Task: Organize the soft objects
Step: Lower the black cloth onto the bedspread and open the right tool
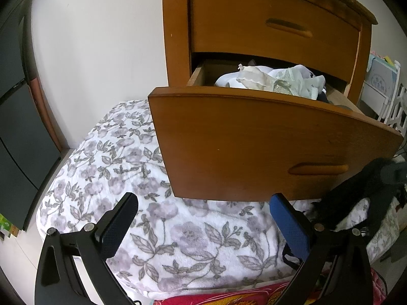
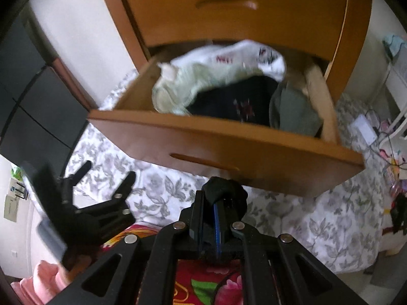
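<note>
Right hand-held gripper [image 2: 216, 216]: I have it clamped on a black sock [image 2: 225, 190], just below the drawer [image 2: 203, 142] front.
Left hand-held gripper [image 1: 201, 218]: spread wide, holding nothing, over the blanket [image 1: 127, 178].
Drawer: open, clothes [image 2: 203, 81] piled inside.

Wall [image 1: 101, 50]: plain white, evenly lit
Wooden nightstand [image 1: 175, 25]: orange-brown, beside the bed, lower drawer [image 1: 254, 147] pulled out over it
Bed [image 1: 127, 172]: covered with a white blanket with grey flowers
Dark cabinet [image 1: 17, 132]: at the left, against the wall
</note>
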`<state>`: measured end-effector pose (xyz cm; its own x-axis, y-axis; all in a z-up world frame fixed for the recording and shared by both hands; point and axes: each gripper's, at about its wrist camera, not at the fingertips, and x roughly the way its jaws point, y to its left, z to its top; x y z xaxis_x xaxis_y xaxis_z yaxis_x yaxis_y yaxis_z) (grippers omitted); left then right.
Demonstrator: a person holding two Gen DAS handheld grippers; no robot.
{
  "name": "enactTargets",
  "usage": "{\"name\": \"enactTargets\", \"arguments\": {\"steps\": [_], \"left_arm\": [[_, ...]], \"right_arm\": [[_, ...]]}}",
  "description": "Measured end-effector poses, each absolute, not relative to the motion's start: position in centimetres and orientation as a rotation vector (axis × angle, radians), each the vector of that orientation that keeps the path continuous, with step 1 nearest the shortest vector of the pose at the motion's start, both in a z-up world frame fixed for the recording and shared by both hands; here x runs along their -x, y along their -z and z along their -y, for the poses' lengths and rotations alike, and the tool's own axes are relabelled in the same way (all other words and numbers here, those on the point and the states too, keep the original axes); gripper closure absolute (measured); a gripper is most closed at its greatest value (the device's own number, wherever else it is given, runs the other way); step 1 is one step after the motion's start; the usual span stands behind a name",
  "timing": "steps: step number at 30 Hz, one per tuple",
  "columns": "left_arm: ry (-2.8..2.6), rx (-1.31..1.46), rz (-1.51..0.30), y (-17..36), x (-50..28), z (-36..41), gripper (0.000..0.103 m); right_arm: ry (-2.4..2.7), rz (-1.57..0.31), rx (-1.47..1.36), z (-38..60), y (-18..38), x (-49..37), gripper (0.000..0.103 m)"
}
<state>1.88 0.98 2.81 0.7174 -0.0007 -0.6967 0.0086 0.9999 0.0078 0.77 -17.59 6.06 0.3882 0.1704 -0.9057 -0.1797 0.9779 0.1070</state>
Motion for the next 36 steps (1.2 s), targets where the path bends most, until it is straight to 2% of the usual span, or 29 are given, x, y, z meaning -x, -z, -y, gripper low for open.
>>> {"name": "enactTargets", "arguments": {"steps": [4, 13, 15, 17, 18, 22, 26, 30, 34, 36], "left_arm": [[0.006, -0.009, -0.775, -2.7, -2.0, -1.0, 0.000], [0.009, -0.011, -0.796, -2.4, -2.3, -0.9, 0.000], [0.009, -0.011, -0.796, -2.4, -2.3, -0.9, 0.000], [0.010, -0.011, -0.798, -2.3, -2.3, -0.9, 0.000], [0.010, -0.012, -0.799, -2.3, -2.3, -0.9, 0.000], [0.010, -0.011, -0.801, -2.3, -2.3, -0.9, 0.000], [0.010, -0.009, -0.801, -2.3, -2.3, -0.9, 0.000], [0.010, -0.009, -0.801, -2.3, -2.3, -0.9, 0.000], [0.010, -0.009, -0.801, -2.3, -2.2, -1.0, 0.000], [0.010, -0.009, -0.801, -2.3, -2.2, -0.9, 0.000]], "right_arm": [[-0.209, -1.199, -0.017, 17.6, -3.9, -1.9, 0.095], [-0.199, -1.227, -0.003, 17.4, -2.8, -3.2, 0.092], [-0.205, -1.248, 0.011, 17.2, -2.4, -3.4, 0.083], [-0.200, -1.260, 0.018, 17.0, -2.1, -3.6, 0.055], [-0.192, -1.261, 0.026, 16.9, -2.1, -3.6, 0.050], [-0.184, -1.266, 0.043, 16.9, -2.0, -3.5, 0.046], [-0.173, -1.271, 0.065, 17.1, -2.3, -3.4, 0.028], [-0.162, -1.245, 0.086, 17.9, -2.9, -3.1, 0.017], [-0.138, -1.207, 0.096, 18.7, -3.7, -2.8, 0.000], [-0.133, -1.176, 0.098, 19.1, -4.5, -2.7, 0.000]]}}
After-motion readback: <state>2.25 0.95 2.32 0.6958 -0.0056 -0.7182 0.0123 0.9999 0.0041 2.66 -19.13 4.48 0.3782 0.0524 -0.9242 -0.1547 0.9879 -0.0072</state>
